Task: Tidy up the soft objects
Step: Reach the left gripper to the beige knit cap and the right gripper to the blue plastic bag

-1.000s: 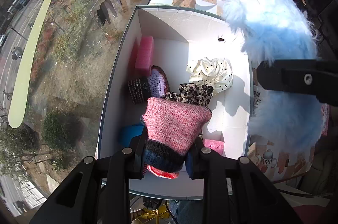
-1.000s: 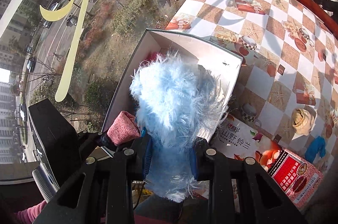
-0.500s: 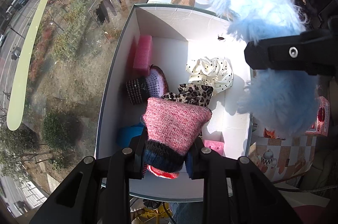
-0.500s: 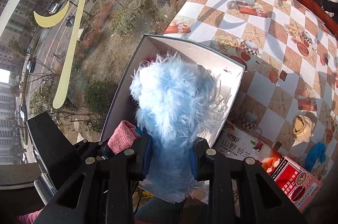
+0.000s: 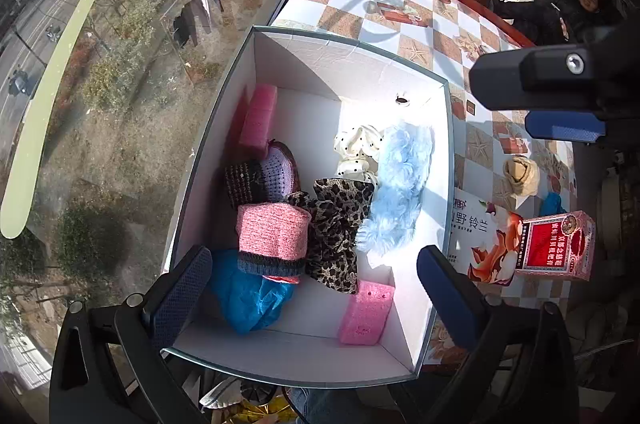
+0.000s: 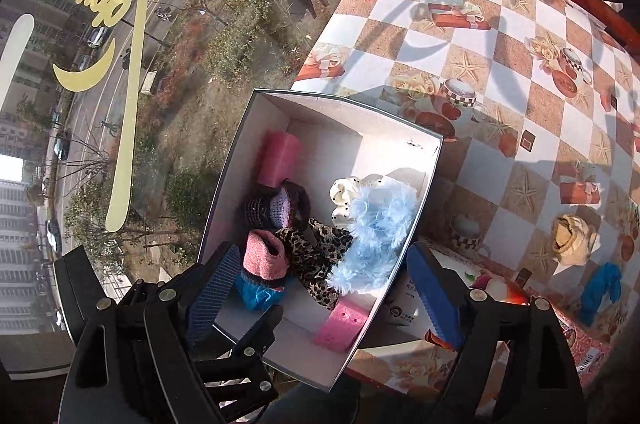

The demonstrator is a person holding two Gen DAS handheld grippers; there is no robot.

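Note:
A white box (image 5: 344, 84) stands at the table edge beside a window. Inside it lie a pink knitted piece (image 5: 274, 234) and a fluffy light-blue piece (image 5: 400, 184), with a leopard scrunchie (image 5: 336, 224) between them. My left gripper (image 5: 314, 294) hovers over the box's near end; its jaws are opening and grip nothing. My right gripper (image 6: 324, 292) hangs above the same box (image 6: 424, 184), jaws opening, with the fluffy piece (image 6: 376, 228) and the pink knit (image 6: 264, 256) lying loose below.
The box also holds a dotted white scrunchie (image 5: 356, 148), a purple knit (image 5: 276, 168), a blue crumpled piece (image 5: 252, 296) and two pink sponges (image 5: 366, 308). On the checkered cloth lie a cream cloth (image 6: 572, 236), a blue cloth (image 6: 600, 288) and a red carton (image 5: 556, 244).
Both grippers went from shut to wide. The pink knit dropped from the left one and the fluffy blue piece from the right one; both now lie in the box.

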